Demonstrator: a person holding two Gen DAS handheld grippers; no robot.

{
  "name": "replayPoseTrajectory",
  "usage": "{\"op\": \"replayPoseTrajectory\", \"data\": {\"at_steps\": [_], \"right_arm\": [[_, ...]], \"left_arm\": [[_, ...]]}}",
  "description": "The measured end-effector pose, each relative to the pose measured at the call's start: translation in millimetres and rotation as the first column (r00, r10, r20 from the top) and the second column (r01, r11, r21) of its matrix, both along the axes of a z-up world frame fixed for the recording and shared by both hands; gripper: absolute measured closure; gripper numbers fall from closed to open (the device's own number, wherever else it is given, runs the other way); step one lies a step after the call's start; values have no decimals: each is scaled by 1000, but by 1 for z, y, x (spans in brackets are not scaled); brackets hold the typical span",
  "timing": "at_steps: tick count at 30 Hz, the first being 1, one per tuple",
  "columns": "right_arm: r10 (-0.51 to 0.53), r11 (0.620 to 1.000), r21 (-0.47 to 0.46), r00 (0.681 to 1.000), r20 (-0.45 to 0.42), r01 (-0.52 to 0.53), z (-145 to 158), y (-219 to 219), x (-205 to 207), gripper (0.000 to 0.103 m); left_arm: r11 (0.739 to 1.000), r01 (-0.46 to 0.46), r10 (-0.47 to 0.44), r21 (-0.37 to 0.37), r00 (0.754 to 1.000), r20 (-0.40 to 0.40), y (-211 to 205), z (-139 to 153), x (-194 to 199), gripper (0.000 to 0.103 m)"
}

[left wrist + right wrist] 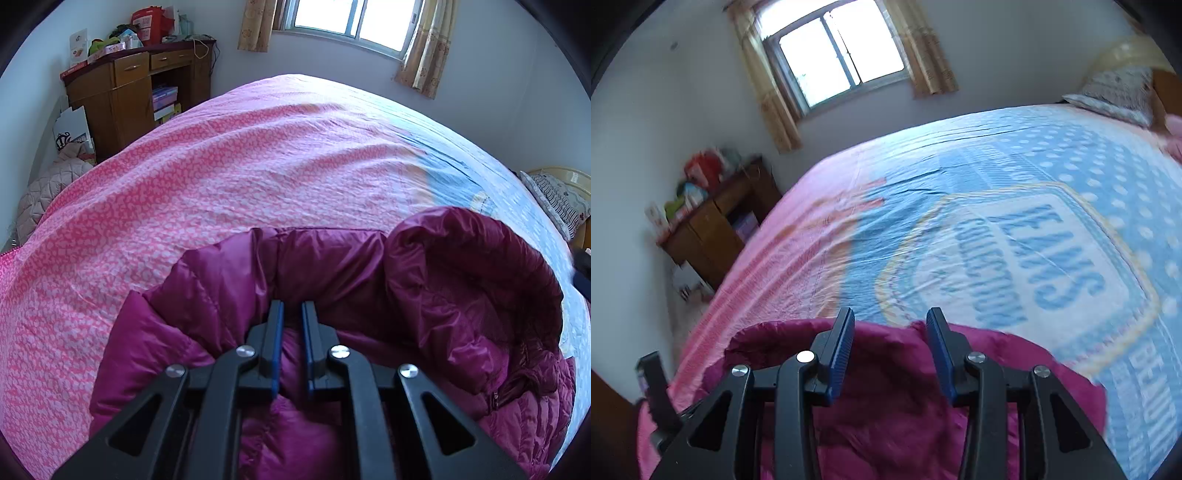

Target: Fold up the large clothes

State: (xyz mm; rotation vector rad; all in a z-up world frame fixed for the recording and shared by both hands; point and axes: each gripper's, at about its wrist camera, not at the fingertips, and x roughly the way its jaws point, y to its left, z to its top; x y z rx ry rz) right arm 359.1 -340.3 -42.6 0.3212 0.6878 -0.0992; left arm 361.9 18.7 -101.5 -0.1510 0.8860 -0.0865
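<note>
- Bedroom daylight from a curtained window (354, 22) falls on a wide bed (229, 177) whose cover is pink-patterned on one side and blue with large lettering on the other; it serves as the folding surface.
- At the near edge of the bed lies a magenta puffer jacket (332, 266), bunched rather than flat, its hood (472, 273) standing open toward the blue side.
- In the left wrist view the left gripper (292, 314) points steeply down into the jacket with its jaws nearly pressed together; quilted fabric bulges around and between the blue pads (277, 332), so it appears to pinch a fold of the jacket, likely to anchor it.
- In the right wrist view the right gripper (890, 325) hangs above the jacket's far edge with its jaws spread and no cloth between them; the fabric lies below, apart from the pads. The picture is blurred.
- My reading: one side is held while the free gripper seeks a new hold, so folding seems at an early stage.
- A wooden desk (122, 85) piled with boxes stands by the wall, and a pillow (1115, 92) rests at the head of the bed, both well apart from the work.
</note>
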Motion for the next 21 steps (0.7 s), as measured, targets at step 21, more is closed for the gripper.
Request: {"op": "replayPoseTrajectory", "data": {"at_steps": [21], "right_arm": [[315,932,-136,935,-160,-337,-84,38,5,60]], "left_arm": [[997,5,-17,73,986,165,-2,64,-27,79]]}}
